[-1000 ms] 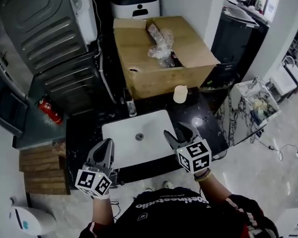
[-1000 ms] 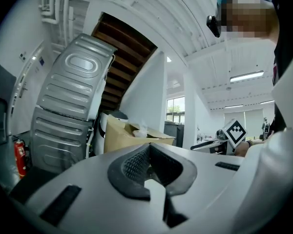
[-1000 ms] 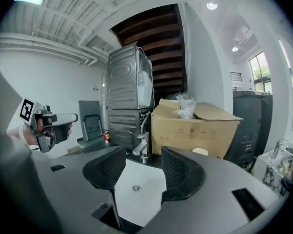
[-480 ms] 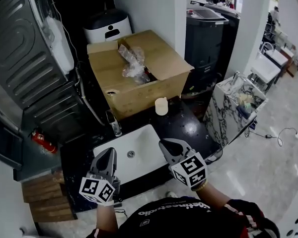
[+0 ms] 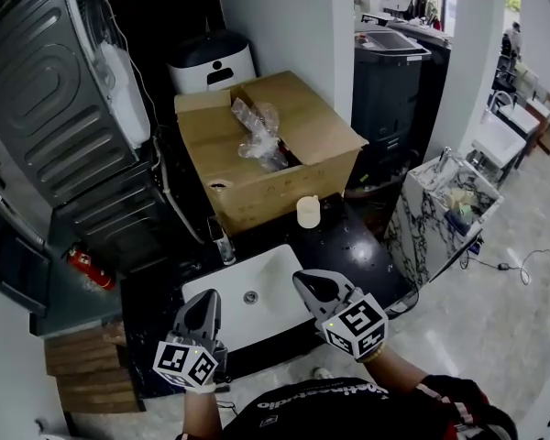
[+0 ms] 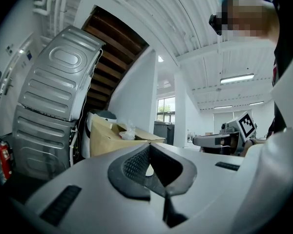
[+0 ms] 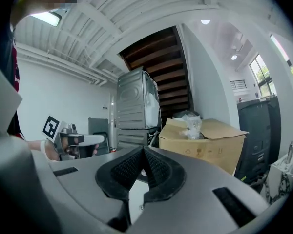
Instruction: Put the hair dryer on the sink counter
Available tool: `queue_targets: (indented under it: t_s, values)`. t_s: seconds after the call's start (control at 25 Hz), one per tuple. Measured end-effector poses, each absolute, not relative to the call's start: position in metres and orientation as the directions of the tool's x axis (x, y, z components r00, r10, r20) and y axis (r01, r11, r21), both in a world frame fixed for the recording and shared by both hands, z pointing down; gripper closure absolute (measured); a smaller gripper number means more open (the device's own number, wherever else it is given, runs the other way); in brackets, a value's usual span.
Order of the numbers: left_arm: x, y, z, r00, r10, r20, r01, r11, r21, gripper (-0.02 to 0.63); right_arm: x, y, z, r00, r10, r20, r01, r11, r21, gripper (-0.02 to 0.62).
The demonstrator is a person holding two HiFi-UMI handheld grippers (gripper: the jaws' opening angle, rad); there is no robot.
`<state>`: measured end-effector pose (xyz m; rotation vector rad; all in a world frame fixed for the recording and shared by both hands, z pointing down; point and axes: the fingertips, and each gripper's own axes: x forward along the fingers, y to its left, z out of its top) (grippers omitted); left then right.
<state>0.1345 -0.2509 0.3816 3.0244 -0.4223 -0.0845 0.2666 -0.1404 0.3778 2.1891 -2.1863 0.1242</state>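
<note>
Right gripper [image 5: 303, 280] has snapped closed, left gripper [image 5: 206, 298] closed too, both over sink counter [image 5: 350, 238].

The left gripper [image 5: 204, 304] and the right gripper [image 5: 308, 283] are held out side by side, apart, low in front of the person's chest, and both point forward. The right one reaches slightly further ahead. Each has its jaws pressed together with nothing between them.
</note>
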Motion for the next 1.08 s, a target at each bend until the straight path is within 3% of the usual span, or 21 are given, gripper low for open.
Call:
queue_targets:
  t_s: [1.08]
  values:
    - [0.135,-0.265,0.377,0.953,-0.298,-0.059,-0.291,-0.951,0.104,0.591,0.273,-0.155,0.369,-0.001,-0.998,0.069,-1.000,0.003,0.029,0.558]
